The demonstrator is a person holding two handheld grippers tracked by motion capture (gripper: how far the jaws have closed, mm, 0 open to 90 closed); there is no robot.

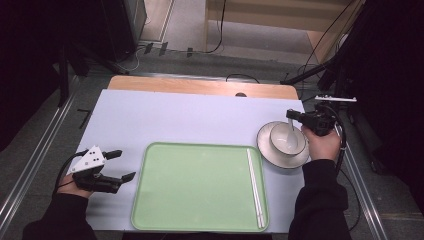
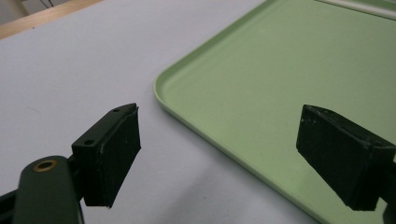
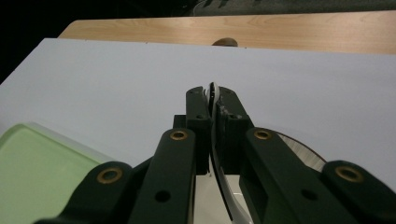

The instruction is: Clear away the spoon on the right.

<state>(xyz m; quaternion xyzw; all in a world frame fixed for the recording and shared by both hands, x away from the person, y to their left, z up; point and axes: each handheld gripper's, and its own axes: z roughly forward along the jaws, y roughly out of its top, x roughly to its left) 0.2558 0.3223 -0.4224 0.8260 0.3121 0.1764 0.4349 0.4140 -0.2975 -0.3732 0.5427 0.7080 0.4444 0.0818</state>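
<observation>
A white bowl (image 1: pixel 287 139) stands on a white plate (image 1: pixel 266 150) at the table's right side. My right gripper (image 1: pixel 290 116) hangs over the bowl, shut on the handle of a white spoon (image 1: pixel 291 131) whose end dips into the bowl. In the right gripper view the spoon handle (image 3: pixel 214 95) is clamped between the two black jaws. A light green tray (image 1: pixel 200 185) lies in the middle, with white chopsticks (image 1: pixel 255 187) along its right edge. My left gripper (image 1: pixel 125 165) rests left of the tray, open and holding nothing. In the left gripper view its jaws stand wide apart over the tray's corner (image 2: pixel 161 86).
The white table cover (image 1: pixel 175 120) stretches behind the tray, with a wooden table edge (image 1: pixel 200 86) at the far side. Metal rails and cables run along the floor on both sides. A dark stand is at the far right.
</observation>
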